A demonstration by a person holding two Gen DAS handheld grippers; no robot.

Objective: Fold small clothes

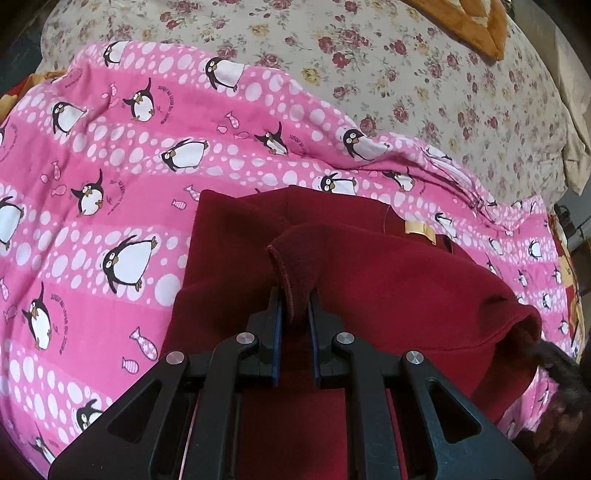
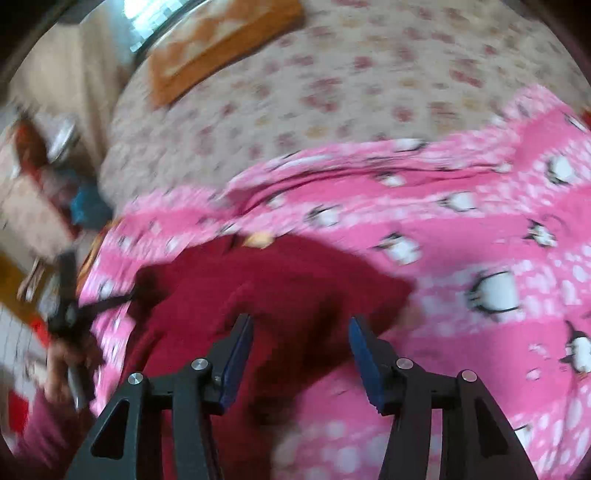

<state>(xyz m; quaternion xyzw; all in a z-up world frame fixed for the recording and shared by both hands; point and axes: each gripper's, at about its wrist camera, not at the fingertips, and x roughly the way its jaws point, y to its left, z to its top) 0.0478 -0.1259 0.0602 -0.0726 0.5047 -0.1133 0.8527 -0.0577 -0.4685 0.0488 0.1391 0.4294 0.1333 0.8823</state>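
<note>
A dark red fleece garment point(image 1: 388, 291) lies on a pink penguin-print sheet point(image 1: 110, 206). My left gripper point(image 1: 296, 295) is shut on a hemmed edge of the garment and holds that flap up. A small cream tag point(image 1: 419, 229) shows near the garment's far edge. In the blurred right wrist view, my right gripper point(image 2: 301, 325) is open and empty just above the same red garment point(image 2: 280, 280). The other gripper point(image 2: 68, 314) shows at the left of that view.
Beyond the pink sheet point(image 2: 480, 229) lies a cream floral bedspread point(image 1: 369, 55). An orange cushion point(image 1: 469, 22) sits at the far edge; it also shows in the right wrist view point(image 2: 221, 40). Cluttered items point(image 2: 40, 177) stand off the bed's left side.
</note>
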